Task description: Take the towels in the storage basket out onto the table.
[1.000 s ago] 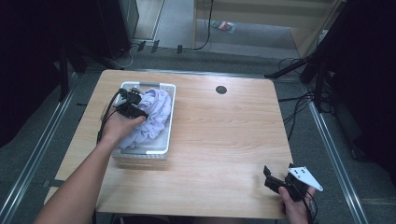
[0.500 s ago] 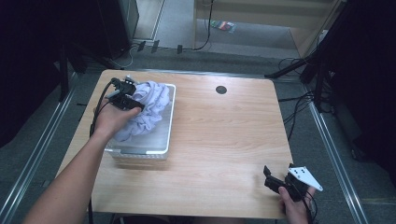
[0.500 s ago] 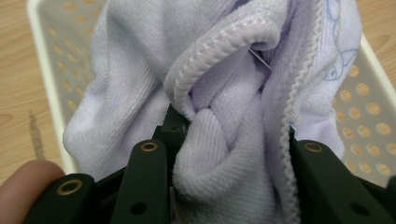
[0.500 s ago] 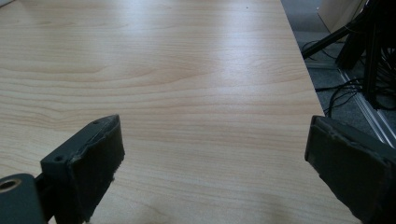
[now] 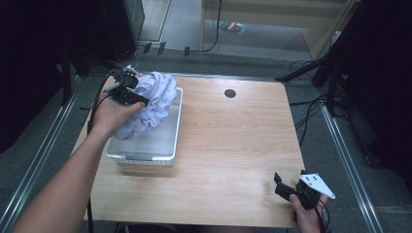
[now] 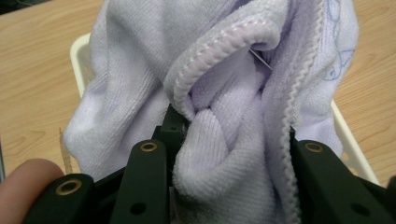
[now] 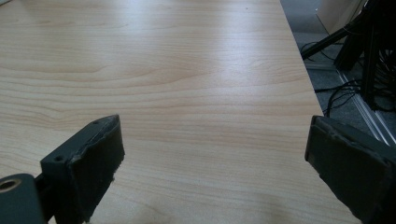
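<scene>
- Two grippers are in my hands: my left gripper point(image 5: 130, 91) is clamped on a crumpled pale-lilac terry towel point(image 5: 150, 104), a thick fold of it point(image 6: 219, 154) bunched between the jaws.
- The towel hangs above the white rectangular plastic basket point(image 5: 145, 156) at the table's left side, its lower end drooping into the basket.
- My right gripper point(image 5: 286, 187) sits low at the near right corner of the light wooden table point(image 5: 233, 141), well apart from the basket.
- Its jaws stand wide, with bare tabletop point(image 7: 196, 93) between them and nothing held.
</scene>
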